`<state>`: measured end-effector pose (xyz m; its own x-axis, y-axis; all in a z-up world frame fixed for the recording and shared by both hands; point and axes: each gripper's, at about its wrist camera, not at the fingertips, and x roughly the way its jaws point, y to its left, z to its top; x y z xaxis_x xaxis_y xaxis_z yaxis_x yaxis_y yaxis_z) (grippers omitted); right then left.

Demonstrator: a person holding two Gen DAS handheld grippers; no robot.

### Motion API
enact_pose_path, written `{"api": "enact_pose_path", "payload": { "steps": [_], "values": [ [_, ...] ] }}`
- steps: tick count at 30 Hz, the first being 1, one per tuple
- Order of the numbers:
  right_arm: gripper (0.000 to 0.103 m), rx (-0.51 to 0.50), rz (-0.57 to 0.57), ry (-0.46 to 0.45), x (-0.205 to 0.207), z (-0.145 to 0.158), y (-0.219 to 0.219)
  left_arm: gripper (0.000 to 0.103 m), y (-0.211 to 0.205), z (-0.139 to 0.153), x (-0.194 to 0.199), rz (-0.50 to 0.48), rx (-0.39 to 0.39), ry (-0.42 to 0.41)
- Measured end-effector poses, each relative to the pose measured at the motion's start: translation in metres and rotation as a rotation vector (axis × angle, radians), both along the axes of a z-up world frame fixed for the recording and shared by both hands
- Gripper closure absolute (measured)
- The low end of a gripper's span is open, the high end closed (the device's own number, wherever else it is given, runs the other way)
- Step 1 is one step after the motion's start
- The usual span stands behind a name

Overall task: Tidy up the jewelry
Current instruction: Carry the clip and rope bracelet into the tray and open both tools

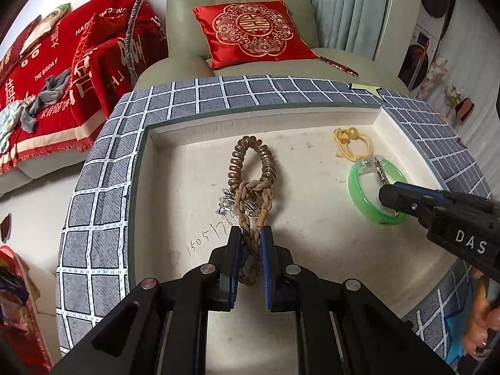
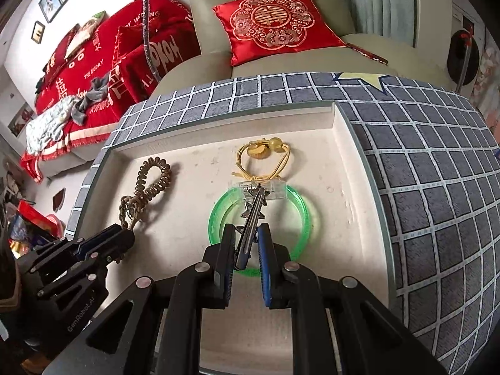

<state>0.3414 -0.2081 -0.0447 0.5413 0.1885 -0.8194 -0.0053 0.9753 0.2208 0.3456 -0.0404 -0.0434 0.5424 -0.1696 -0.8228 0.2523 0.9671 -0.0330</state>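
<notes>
My left gripper [image 1: 251,234] is shut on the braided cord end of a brown coiled-bead bracelet [image 1: 253,162], which lies stretched on the white tray [image 1: 193,162]; it also shows in the right wrist view [image 2: 150,178]. A small silver piece [image 1: 225,204] lies beside the knot. My right gripper [image 2: 247,234] is shut on a silver star hair clip [image 2: 254,209] held over a green bangle [image 2: 300,209]. A clear clip [image 2: 275,190] rests on the bangle's far edge. A yellow cord bracelet with beads [image 2: 265,153] lies beyond it.
The tray is set in a grey checked cloth surface [image 2: 422,172]. Handwritten numbers [image 1: 206,234] mark the tray floor. A sofa with a red cushion [image 1: 253,31] stands behind, and a red blanket [image 1: 47,72] lies at left.
</notes>
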Motion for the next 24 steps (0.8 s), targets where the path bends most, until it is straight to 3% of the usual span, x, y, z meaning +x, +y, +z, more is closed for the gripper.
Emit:
{"api": "enact_pose_path", "payload": {
  "steps": [5,9,14,16,24],
  "values": [
    [0.086,0.003,0.014,0.023,0.002,-0.003,0.001,0.076,0.000,-0.002,-0.001,0.005,0.012,0.003],
    [0.056,0.015,0.008,0.020,0.001,-0.004,-0.001,0.076,0.000,-0.002,-0.001,0.005,0.011,0.003],
    [0.053,0.062,-0.005,-0.019,-0.005,0.011,-0.005,0.076,-0.001,0.000,-0.002,0.004,0.010,0.001],
    [0.047,0.079,-0.016,-0.035,-0.009,0.017,-0.007,0.076,-0.001,0.000,-0.003,0.004,0.011,-0.003],
    [0.046,0.117,-0.056,-0.064,-0.029,0.036,-0.017,0.076,-0.004,0.003,-0.007,0.021,0.034,-0.020]
  ]
}}
